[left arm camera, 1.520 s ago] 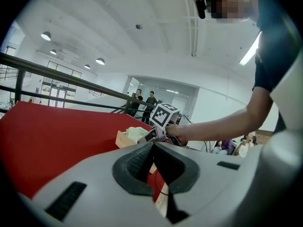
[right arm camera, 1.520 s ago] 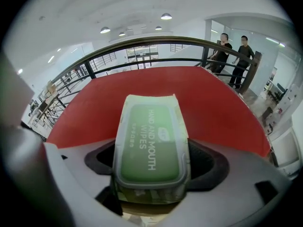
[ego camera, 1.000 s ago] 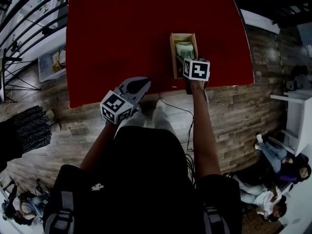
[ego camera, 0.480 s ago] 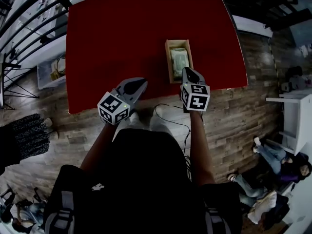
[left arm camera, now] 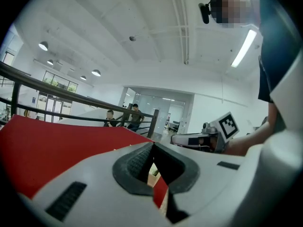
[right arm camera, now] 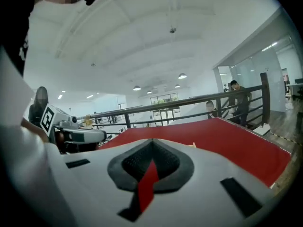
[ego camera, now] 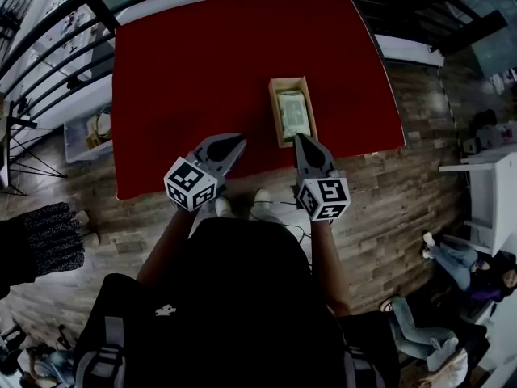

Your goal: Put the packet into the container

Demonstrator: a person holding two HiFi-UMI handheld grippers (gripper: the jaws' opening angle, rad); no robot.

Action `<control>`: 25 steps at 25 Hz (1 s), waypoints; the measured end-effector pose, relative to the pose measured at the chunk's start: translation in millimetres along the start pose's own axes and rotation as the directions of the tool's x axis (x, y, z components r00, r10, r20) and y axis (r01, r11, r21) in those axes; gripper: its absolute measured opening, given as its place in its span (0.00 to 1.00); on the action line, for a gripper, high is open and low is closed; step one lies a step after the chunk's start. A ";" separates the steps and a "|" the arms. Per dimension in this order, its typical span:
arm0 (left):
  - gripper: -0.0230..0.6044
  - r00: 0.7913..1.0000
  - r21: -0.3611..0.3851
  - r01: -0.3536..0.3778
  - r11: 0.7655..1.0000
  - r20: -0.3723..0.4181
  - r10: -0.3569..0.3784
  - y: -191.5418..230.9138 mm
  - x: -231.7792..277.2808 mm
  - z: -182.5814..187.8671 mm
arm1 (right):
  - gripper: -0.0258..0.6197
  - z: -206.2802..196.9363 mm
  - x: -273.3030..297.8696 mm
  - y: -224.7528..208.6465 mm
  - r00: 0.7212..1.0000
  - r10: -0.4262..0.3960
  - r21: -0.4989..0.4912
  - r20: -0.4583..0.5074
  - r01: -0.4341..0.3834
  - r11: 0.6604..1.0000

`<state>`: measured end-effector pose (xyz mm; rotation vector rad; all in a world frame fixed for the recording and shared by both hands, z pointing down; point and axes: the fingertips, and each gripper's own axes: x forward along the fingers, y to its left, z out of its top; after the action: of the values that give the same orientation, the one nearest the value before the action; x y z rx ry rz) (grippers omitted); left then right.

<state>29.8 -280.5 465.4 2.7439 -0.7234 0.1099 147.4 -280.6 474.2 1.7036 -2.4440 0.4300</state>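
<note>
A small open cardboard container [ego camera: 279, 84] stands on the red table [ego camera: 186, 71] near its front edge. The green packet [ego camera: 293, 113] lies inside it. My right gripper [ego camera: 300, 141] hovers just in front of the container, over the table's edge. Its jaws have just closed, and they are shut with nothing between them [right arm camera: 151, 141]. My left gripper [ego camera: 233, 145] hangs over the front edge, to the left of the container, with its jaw tips meeting [left arm camera: 152, 144] and empty. Each gripper view shows the other gripper's marker cube at its side.
A dark railing [ego camera: 56, 39] runs along the table's left and far sides. A white bin [ego camera: 87, 124] sits on the wooden floor at the left. A white cabinet [ego camera: 485, 192] and seated people [ego camera: 456, 257] are at the right. A cable [ego camera: 279, 217] lies at the person's feet.
The right gripper has drawn back from over the container toward the person, risen and shut empty. The packet stays in the container. The left gripper has lifted slightly.
</note>
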 end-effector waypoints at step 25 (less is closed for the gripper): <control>0.05 0.999 0.037 0.025 0.999 0.026 -0.026 -18.0 1.9 13.5 | 0.07 20.8 -16.3 23.2 0.996 0.057 -0.040 0.062 -0.055 0.998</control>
<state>40.2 -270.6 448.0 2.7938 -0.7002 0.0824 132.6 -264.9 446.4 1.6620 -2.5325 0.3381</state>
